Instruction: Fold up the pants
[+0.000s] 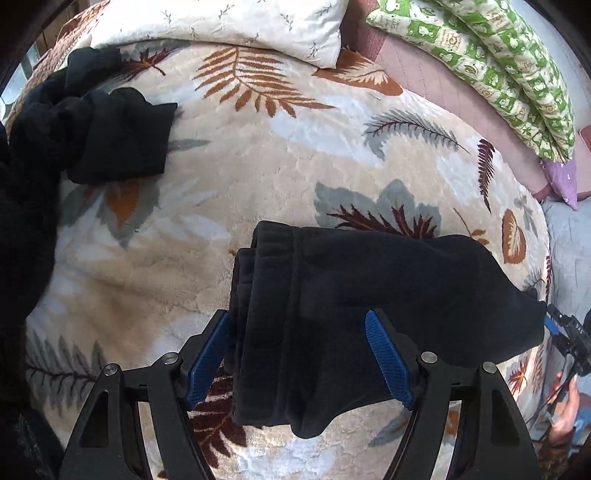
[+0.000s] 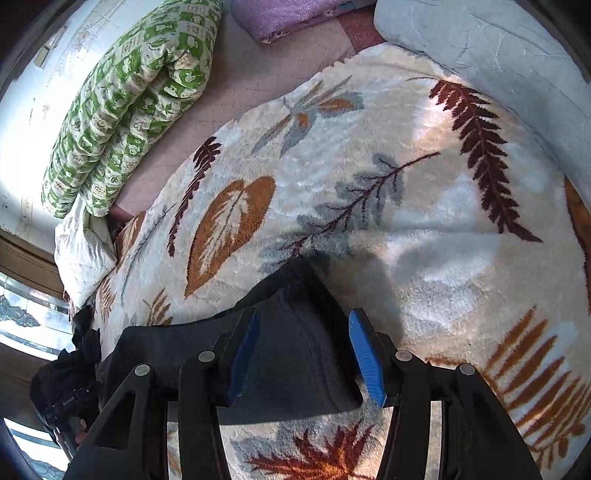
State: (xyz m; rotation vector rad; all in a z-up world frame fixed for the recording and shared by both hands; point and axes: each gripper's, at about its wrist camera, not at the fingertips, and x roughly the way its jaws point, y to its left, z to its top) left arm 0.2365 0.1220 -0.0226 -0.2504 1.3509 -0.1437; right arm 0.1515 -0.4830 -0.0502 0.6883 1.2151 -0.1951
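A pair of black fleece pants (image 1: 351, 314) lies folded into a thick bundle on a cream blanket with a leaf print (image 1: 258, 166). My left gripper (image 1: 295, 358) is open, its blue pads on either side of the bundle's waistband end. In the right wrist view the other end of the pants (image 2: 295, 354) lies between the wide-open blue pads of my right gripper (image 2: 301, 358). I cannot tell whether the pads touch the cloth. The other gripper shows at the right edge of the left wrist view (image 1: 569, 339).
More black clothes (image 1: 85, 129) lie heaped at the blanket's far left. A white pillow (image 1: 240, 22) and a green patterned quilt (image 1: 498, 74) lie beyond, on a pink sheet (image 1: 424, 70). A light grey quilt (image 2: 498, 55) lies at the far right.
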